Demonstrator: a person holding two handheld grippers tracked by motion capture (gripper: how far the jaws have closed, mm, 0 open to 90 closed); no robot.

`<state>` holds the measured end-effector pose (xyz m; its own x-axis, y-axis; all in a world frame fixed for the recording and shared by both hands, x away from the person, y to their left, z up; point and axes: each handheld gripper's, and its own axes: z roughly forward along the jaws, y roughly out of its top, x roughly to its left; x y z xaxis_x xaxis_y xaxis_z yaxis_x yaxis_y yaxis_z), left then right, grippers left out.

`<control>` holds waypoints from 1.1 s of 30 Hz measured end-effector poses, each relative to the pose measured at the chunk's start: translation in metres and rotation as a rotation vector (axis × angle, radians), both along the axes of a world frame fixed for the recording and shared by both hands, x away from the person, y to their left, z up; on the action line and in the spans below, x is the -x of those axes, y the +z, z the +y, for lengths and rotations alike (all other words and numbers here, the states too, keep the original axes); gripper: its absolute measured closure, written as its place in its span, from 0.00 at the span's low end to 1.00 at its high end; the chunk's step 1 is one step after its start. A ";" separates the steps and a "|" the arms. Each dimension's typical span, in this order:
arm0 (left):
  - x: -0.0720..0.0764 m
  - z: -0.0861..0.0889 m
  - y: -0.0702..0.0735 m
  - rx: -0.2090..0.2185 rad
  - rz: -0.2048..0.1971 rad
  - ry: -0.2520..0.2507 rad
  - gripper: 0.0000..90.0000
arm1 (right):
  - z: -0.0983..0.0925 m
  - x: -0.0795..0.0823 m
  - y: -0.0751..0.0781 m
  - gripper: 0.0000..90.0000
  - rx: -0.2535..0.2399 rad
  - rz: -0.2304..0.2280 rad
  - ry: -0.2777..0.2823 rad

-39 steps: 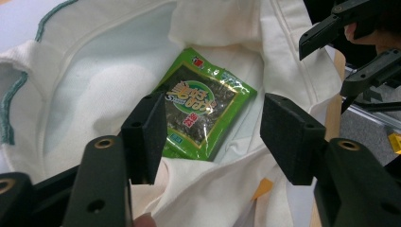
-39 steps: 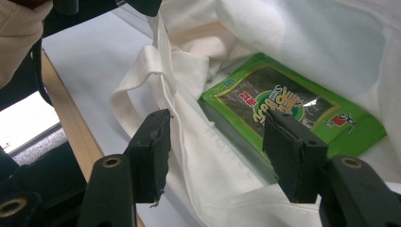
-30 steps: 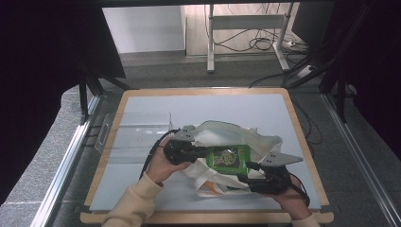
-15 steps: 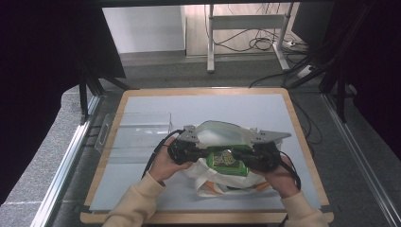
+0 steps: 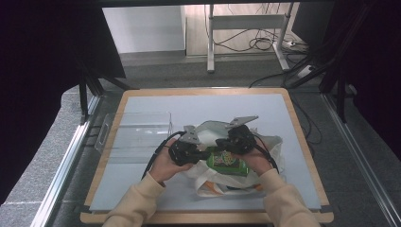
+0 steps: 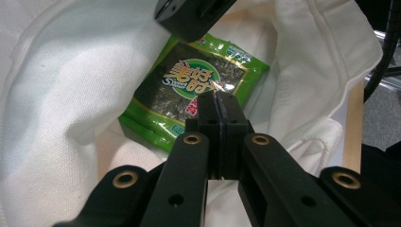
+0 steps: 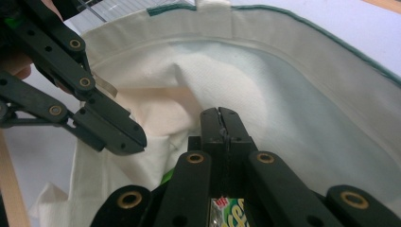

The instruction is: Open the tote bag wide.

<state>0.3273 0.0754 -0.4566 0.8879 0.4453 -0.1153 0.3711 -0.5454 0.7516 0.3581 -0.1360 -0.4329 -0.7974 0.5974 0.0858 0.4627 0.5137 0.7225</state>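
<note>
Green seaweed packet (image 6: 189, 97) lies inside the white cloth bag (image 6: 56, 118); left gripper (image 6: 219, 101) pinches its edge, right gripper (image 7: 220, 118) has just closed, jaws together.

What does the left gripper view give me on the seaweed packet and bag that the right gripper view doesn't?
The left gripper view shows the green seaweed packet's printed front lying in the white cloth bag, the shut left gripper pinching its edge. The right gripper view shows the bag's green-trimmed rim and the shut right gripper, with a sliver of packet under it. Both views show the bag, the packet and the other gripper.
</note>
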 end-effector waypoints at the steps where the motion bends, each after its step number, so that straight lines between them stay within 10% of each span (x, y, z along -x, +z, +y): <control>1: 0.000 0.000 0.000 -0.003 0.001 0.004 1.00 | 0.002 0.000 -0.001 0.99 0.002 0.000 0.004; 20: 0.004 0.014 -0.004 -0.025 0.059 0.007 1.00 | 0.037 -0.013 -0.039 0.99 0.143 0.057 0.100; 33: 0.005 0.016 -0.008 -0.061 0.076 -0.015 1.00 | 0.044 -0.031 -0.052 0.99 0.174 0.025 0.069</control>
<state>0.3223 0.0918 -0.4646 0.8841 0.4407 -0.1555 0.4175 -0.5954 0.6865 0.3891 -0.0918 -0.4847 -0.8359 0.5488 0.0064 0.4387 0.6612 0.6086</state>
